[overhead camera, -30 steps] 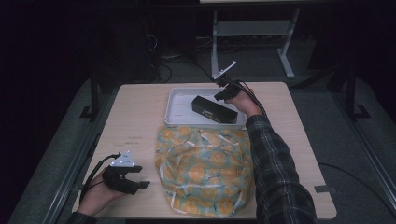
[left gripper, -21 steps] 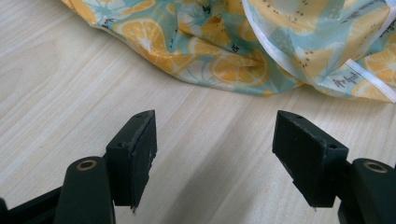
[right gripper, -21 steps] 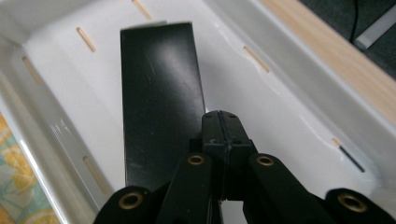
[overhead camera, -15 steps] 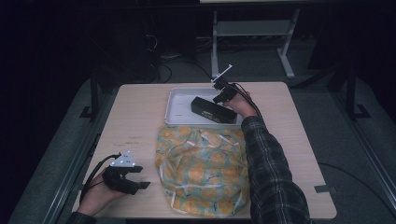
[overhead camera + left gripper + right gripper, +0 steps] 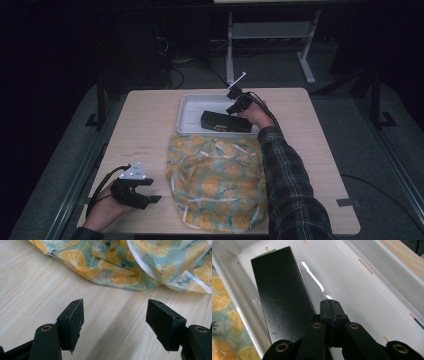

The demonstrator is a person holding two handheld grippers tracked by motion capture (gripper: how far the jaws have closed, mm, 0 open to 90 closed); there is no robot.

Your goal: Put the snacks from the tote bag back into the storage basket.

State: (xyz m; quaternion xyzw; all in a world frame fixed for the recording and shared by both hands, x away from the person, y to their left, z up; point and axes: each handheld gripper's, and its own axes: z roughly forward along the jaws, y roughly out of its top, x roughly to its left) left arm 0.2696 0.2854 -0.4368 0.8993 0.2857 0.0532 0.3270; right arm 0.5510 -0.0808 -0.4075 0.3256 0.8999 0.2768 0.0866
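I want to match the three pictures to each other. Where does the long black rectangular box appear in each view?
High view: the long black rectangular box lies in the white plastic tray, upper middle.
Left gripper view: not in this picture.
Right gripper view: the box fills the left centre, inside the tray.
Shared landmark: the orange-slice patterned cloth next to the tray.

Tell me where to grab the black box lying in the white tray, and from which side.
Grip the black box across its narrow width, from above, near the end by the right gripper. It lies flat and long in the white tray, whose walls likely block a level approach.
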